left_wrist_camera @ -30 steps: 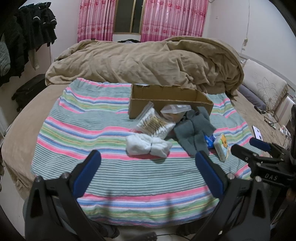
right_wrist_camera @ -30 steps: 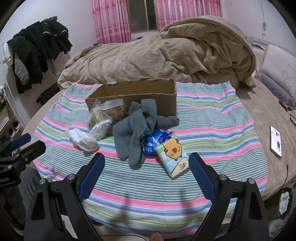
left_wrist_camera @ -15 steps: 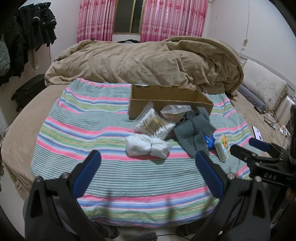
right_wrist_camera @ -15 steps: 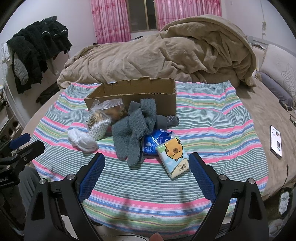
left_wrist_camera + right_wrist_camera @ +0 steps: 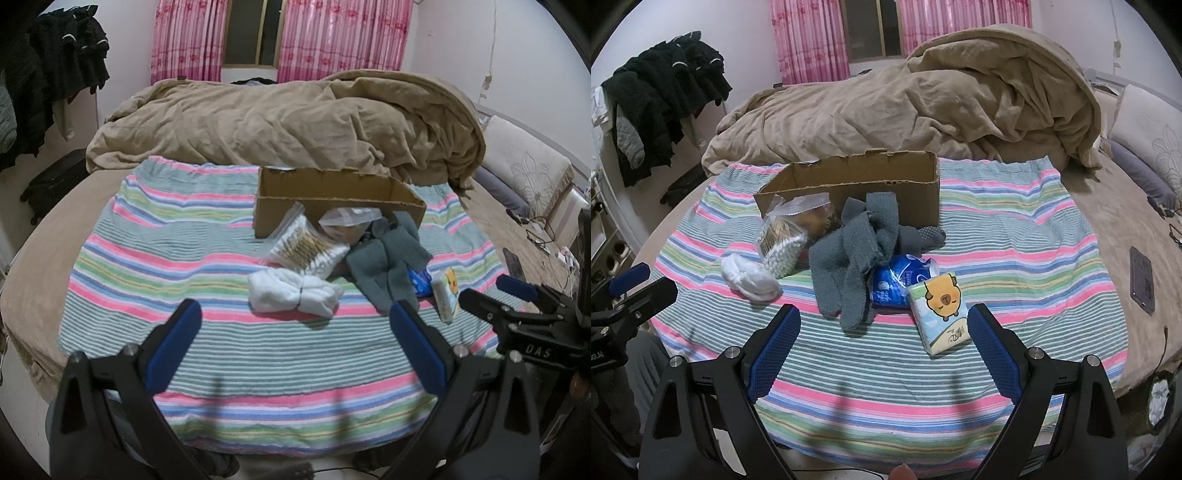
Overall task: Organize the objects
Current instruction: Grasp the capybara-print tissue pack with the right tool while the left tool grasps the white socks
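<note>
A brown cardboard box (image 5: 332,201) (image 5: 857,184) stands open on a striped blanket (image 5: 166,266) (image 5: 1015,240). In front of it lie a bag of cotton swabs (image 5: 306,247) (image 5: 781,245), white socks (image 5: 295,293) (image 5: 750,275), grey socks (image 5: 388,262) (image 5: 853,254), a blue packet (image 5: 419,281) (image 5: 901,275) and a tissue pack with a cartoon animal (image 5: 447,295) (image 5: 942,310). My left gripper (image 5: 295,325) is open and empty, held short of the white socks. My right gripper (image 5: 884,328) is open and empty, just short of the grey socks and tissue pack.
A rumpled tan duvet (image 5: 288,122) (image 5: 923,107) fills the bed behind the box. A phone (image 5: 1141,277) lies on the bed at the right. Dark clothes (image 5: 661,99) hang at the left. Pillows (image 5: 524,173) are at the far right.
Both grippers have crept slightly toward the pile; the objects have not moved and both jaws stay open.
</note>
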Demonstrator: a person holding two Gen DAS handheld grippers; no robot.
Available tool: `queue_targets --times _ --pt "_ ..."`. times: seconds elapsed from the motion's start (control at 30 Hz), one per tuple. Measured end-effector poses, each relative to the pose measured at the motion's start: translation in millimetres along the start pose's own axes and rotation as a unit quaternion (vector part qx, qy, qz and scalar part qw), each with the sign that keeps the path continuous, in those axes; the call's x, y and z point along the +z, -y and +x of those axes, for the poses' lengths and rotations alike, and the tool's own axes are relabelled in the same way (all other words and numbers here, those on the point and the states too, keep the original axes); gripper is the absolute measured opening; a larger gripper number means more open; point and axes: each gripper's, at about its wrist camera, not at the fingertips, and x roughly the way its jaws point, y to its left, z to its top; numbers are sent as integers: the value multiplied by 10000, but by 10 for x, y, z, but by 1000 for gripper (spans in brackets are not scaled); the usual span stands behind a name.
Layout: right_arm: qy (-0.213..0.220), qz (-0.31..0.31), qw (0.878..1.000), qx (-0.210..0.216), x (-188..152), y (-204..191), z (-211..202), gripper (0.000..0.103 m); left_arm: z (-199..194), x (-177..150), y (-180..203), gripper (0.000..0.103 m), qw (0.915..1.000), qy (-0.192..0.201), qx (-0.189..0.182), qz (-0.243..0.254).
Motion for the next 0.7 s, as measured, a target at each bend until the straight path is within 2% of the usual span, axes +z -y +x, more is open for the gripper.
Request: queue_targets --times 0.4,0.7 --pt "-21 18 10000 -53 31 3 54 95 139 8 22 102 10000 -53 -31 76" --pt "-179 147 9994 -250 59 239 339 95 633 1 56 102 9993 -280 -83 214"
